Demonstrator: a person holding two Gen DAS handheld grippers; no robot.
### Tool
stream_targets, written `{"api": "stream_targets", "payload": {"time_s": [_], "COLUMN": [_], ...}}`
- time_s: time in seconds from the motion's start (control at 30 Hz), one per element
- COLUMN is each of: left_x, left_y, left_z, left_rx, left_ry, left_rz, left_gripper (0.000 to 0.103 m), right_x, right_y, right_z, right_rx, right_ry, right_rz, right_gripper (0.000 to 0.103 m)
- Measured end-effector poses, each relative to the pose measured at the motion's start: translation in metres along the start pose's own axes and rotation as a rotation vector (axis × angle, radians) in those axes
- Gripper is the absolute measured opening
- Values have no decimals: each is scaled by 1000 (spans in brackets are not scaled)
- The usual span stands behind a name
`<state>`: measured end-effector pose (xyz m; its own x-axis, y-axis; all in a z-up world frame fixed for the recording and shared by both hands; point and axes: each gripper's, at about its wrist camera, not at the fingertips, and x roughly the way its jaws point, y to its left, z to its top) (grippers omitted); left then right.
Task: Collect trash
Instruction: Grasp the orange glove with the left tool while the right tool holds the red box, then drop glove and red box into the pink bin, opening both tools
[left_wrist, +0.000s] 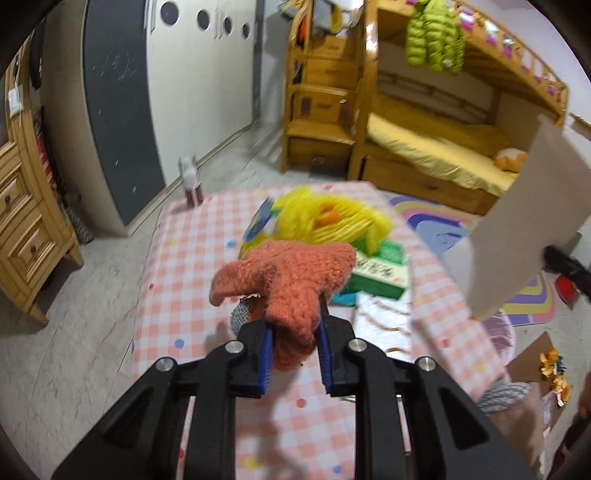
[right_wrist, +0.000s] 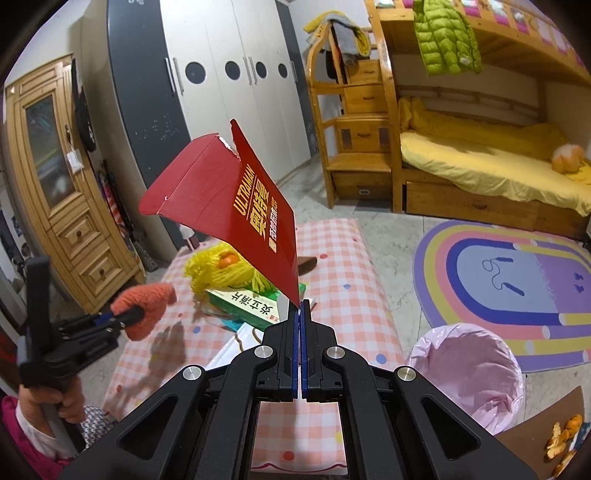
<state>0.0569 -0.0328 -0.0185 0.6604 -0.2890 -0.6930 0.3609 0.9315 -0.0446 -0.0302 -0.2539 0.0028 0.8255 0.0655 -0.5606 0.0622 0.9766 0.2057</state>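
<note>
The pink checkered table (right_wrist: 343, 280) is the landmark: its far edge and right edge are free, with bare pale floor beyond them, and the rainbow rug (right_wrist: 509, 280) lies on the floor to the right of the table. The left gripper (left_wrist: 295, 332) is above the table, its blue pads clamped on an orange knitted glove (left_wrist: 291, 280). The right gripper (right_wrist: 300, 314) is above the near half of the table, its jaws pressed together on the lower corner of a flattened red carton (right_wrist: 236, 199). Only the right wrist view shows the carton's red printed face; the left wrist view shows its plain grey back (left_wrist: 517, 218). Just right of the table's near corner stands a bin with a pink bag (right_wrist: 469, 373); its inside looks empty. On the table lie yellow yarn (left_wrist: 332, 218) and a green box (left_wrist: 380, 273)
</note>
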Motion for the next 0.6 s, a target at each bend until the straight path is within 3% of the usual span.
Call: {"api": "stream_targets", "payload": {"time_s": [0.23,0.6], "left_x": [-9,27], "left_y": [-44,-182], "left_z": [6,12], "left_rx": [72,261], "left_ry": [-26,-12], "left_rz": [-78,-295], "left_gripper": [18,18], "right_x": [-21,-54], "right_y": [-25,-105], "right_z": [-9,-36], "right_rx": [42,166], "right_ry": [-15,-7], "right_rz": [-37,-244], "right_gripper": [0,0]}}
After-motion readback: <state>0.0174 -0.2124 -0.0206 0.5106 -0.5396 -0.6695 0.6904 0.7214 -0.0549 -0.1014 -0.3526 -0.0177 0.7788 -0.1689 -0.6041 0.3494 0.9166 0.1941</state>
